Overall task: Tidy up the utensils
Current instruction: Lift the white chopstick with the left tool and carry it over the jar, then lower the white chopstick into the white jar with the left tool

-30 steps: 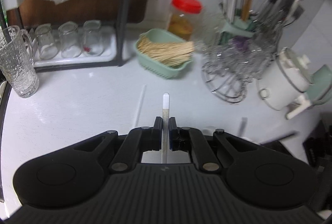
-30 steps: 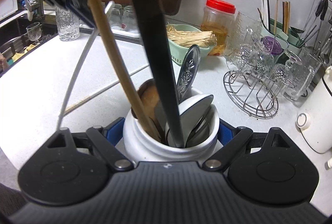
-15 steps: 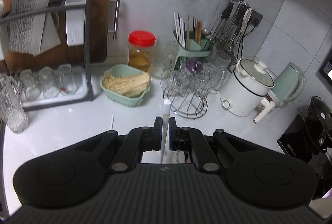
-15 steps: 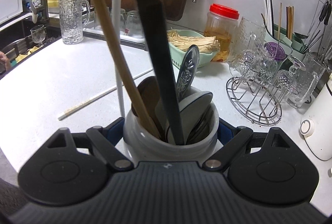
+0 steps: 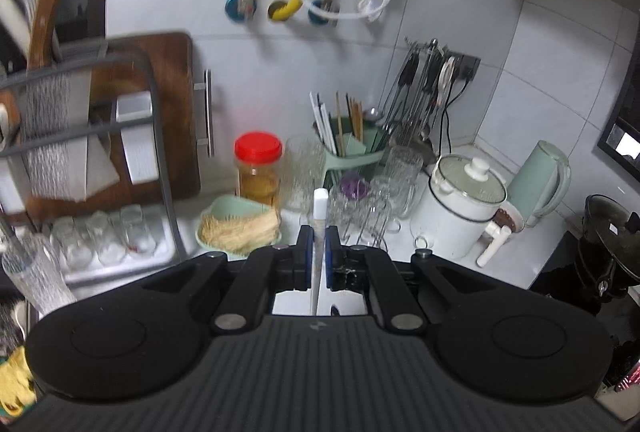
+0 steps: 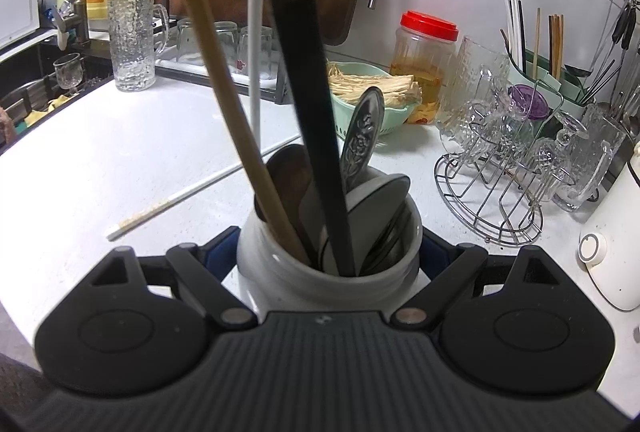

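Observation:
My left gripper (image 5: 316, 232) is shut on a white chopstick (image 5: 319, 212), held upright above the counter; it also shows as a white vertical rod in the right wrist view (image 6: 254, 72). My right gripper (image 6: 328, 248) is shut on a white ceramic utensil jar (image 6: 280, 272). The jar holds a wooden stick (image 6: 224, 84), a black handle (image 6: 304, 72), an embossed metal spoon (image 6: 362, 132) and other utensils. A second white chopstick (image 6: 172, 200) lies on the white counter left of the jar.
A green chopstick holder (image 5: 352, 148) stands at the back wall. A glass rack (image 6: 500, 168), a red-lid jar (image 6: 424, 60), a green basket (image 6: 372, 92), a glass pitcher (image 6: 132, 40) and a white cooker (image 5: 460, 208) stand around.
My left gripper has lifted and tilted up with the white chopstick, which now stands vertical beside the jar. The right gripper and jar have barely moved.

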`<state>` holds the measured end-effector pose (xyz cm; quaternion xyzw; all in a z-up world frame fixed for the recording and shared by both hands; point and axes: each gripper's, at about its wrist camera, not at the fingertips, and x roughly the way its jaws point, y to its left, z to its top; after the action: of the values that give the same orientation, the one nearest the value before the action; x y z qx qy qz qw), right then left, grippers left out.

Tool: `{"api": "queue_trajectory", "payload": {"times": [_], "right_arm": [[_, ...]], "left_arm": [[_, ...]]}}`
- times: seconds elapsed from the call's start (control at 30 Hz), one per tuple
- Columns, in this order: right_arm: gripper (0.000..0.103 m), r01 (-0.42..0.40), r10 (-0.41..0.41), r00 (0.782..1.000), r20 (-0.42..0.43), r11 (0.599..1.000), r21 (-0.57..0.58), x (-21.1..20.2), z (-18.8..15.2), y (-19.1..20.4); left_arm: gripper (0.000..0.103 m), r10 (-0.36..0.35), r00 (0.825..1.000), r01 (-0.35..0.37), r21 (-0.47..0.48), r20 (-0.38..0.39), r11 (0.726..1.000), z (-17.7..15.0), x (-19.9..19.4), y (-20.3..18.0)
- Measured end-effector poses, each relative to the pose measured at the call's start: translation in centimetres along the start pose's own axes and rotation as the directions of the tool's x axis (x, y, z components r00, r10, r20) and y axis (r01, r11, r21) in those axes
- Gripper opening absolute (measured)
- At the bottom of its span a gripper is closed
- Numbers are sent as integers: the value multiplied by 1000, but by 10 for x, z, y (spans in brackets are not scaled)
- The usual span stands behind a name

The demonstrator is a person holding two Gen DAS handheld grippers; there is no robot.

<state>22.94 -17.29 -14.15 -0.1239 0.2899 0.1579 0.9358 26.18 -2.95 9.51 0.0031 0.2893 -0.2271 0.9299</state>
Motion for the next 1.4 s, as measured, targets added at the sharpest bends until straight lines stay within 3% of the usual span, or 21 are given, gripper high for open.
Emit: {"api": "queue_trajectory", "payload": {"times": [0.17,0.47,0.83,1.03,1.23,1.4], "right_arm": [[92,11,-11,1000,-5,1000,-3,2,2,2],[92,20,-19,1000,-1,1000,3,4,3,3],[92,21,-21,1000,3,1000,3,4,2,2],[92,22,-22,1000,6,1000,-1,4,3,3],[93,26,-26,1000,8,1000,-9,6,3,3],[93,32,-32,999,5,999,-14,6,3,4]], "left_arm": [[7,13,999,-13,-3,37,1000,17,-7,-3],[7,-55,995,56,-4,82,998,40,-14,-15],[7,-97,994,99,32,-41,995,24,29,-27],[7,-108,983,116,51,-146,992,15,52,-31],[7,-109,946,138,75,-305,988,7,80,-33],[7,-133,886,190,87,-444,978,-2,108,-36]]}}
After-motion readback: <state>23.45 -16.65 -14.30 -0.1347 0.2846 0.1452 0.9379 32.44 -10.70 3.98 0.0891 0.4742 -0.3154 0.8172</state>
